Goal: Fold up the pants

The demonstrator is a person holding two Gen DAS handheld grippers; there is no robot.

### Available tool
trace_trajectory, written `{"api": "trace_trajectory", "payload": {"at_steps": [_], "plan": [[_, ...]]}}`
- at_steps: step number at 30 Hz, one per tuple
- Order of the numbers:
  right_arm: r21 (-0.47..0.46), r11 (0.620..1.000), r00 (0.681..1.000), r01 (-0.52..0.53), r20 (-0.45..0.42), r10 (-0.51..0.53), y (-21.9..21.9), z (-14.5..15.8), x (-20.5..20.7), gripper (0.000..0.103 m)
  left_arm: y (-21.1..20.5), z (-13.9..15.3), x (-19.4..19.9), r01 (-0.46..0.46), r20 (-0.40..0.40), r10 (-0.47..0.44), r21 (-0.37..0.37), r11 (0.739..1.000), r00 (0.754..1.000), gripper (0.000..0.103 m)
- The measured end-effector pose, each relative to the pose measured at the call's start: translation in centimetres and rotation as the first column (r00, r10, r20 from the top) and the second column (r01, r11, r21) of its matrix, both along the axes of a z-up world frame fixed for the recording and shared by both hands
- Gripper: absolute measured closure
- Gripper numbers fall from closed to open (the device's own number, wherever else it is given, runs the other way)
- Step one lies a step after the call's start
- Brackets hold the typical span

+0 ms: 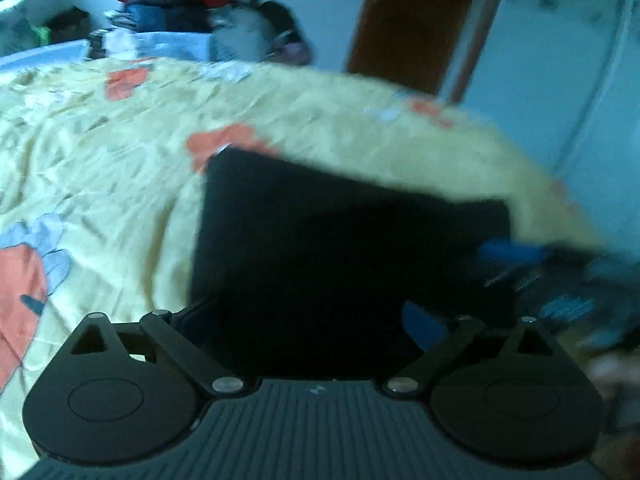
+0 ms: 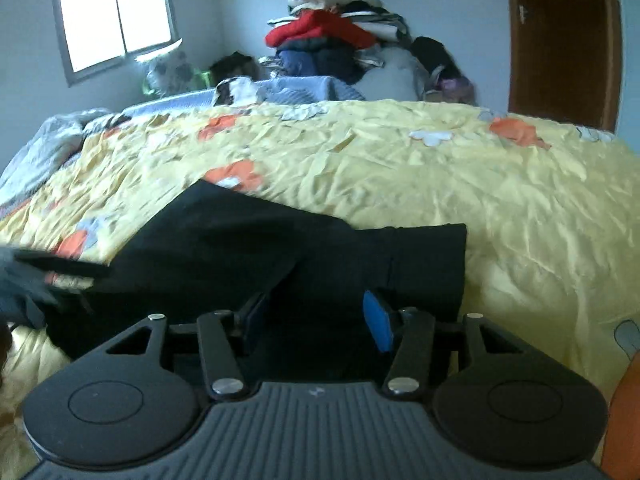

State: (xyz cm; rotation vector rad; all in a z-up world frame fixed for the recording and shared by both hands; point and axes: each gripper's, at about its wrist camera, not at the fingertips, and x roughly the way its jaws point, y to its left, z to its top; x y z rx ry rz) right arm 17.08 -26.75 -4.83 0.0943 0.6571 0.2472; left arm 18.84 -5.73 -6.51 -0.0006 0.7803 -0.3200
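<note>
Black pants [image 2: 248,248] lie folded into a dark block on the yellow flowered bedspread [image 2: 500,200]. In the right wrist view my right gripper [image 2: 316,316] hovers at their near edge. Its jaws stand apart, the blue pad [image 2: 378,320] is bare, and the cloth lies loose between them. In the left wrist view, which is blurred, the pants [image 1: 320,248] fill the middle. My left gripper [image 1: 308,316] is spread wide over them with nothing pinched. The right gripper [image 1: 532,272] shows as a blur at the pants' right edge. The left gripper [image 2: 44,268] shows blurred at the pants' left end.
A tall pile of clothes [image 2: 332,36] stands against the far wall behind the bed. A window [image 2: 116,12] is at the back left, a brown door [image 2: 560,40] at the back right. Crumpled bedding [image 2: 48,148] lies along the bed's left side.
</note>
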Motion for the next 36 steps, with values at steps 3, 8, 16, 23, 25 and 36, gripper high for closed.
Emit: {"api": "trace_trajectory", "payload": {"at_steps": [3,8,16,23,25,36], "plan": [[0.065,0.997,0.999,0.053,0.001,-0.053,-0.2,1.7,-1.5,0.048,-0.1,-0.1,-0.7,-0.032,0.040,0.031,0.035,0.999,0.999,0.006],[0.088,0.984,0.985,0.157,0.053,-0.162,0.6,3.5,-4.7,0.006,0.9,0.4,-1.6,-0.092,0.023,0.092,0.012,0.996,0.996,0.005],[0.050,0.980,0.982,0.191,-0.016,-0.190,3.2,3.8,-9.6,0.005,1.9,1.6,-4.7,-0.189,0.059,0.186,0.063,0.980,0.981,0.005],[0.040,0.982,0.983,0.183,-0.019,-0.182,5.3,4.2,-12.9,0.004,2.3,2.2,-8.2,-0.210,0.108,0.199,0.097,0.973,0.974,0.003],[0.040,0.984,0.985,0.173,-0.016,-0.172,5.8,4.1,-13.3,0.004,2.4,1.9,-9.0,-0.207,0.102,0.197,0.107,0.972,0.975,0.003],[-0.031,0.980,0.980,0.197,-0.012,-0.197,7.7,0.7,-13.3,0.002,2.6,0.1,-11.5,-0.239,0.114,0.221,0.176,0.955,0.969,0.003]]}}
